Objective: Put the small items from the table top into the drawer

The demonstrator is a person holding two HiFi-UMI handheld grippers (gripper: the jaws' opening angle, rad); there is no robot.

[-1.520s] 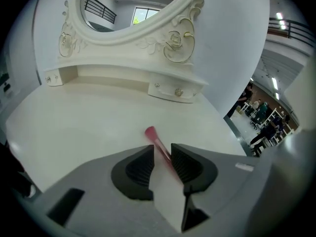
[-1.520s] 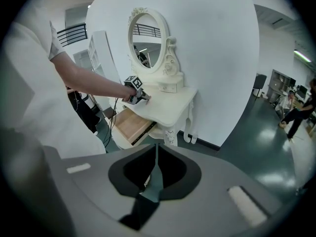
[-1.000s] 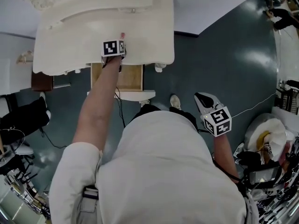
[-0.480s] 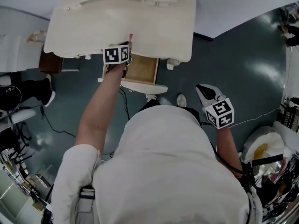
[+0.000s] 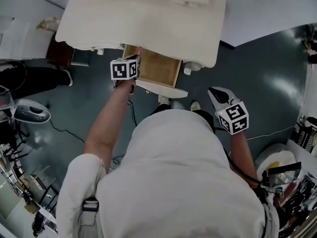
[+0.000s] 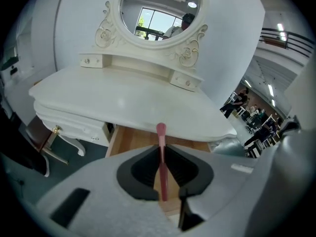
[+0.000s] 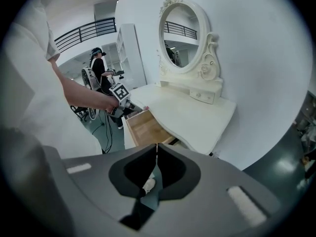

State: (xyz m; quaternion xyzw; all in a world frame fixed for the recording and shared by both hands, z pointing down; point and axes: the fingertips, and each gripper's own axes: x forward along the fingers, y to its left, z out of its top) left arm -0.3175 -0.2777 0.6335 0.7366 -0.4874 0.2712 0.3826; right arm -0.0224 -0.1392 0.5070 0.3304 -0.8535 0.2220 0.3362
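My left gripper (image 5: 136, 61) is shut on a thin pink stick (image 6: 161, 162), whose rounded tip (image 6: 161, 128) pokes out past the jaws. It hovers at the left front corner of the open wooden drawer (image 5: 157, 68) under the white dressing table (image 5: 148, 19). In the left gripper view the stick points over the drawer's wood floor (image 6: 132, 138), just below the table top's front edge (image 6: 148, 117). My right gripper (image 5: 214, 93) hangs shut and empty by my right side, well back from the table; its jaws (image 7: 156, 145) meet with nothing between them.
An oval mirror (image 6: 159, 11) with two tiny drawers stands at the table's back. A dark brown chair (image 6: 42, 139) sits left of the table. Cables (image 5: 130, 114) trail on the grey floor. Clutter lies at the lower right (image 5: 287, 172). People stand far off (image 6: 237, 101).
The left gripper with the pink stick has drawn back from over the table top to the open drawer's left front corner. The right gripper has hardly moved.
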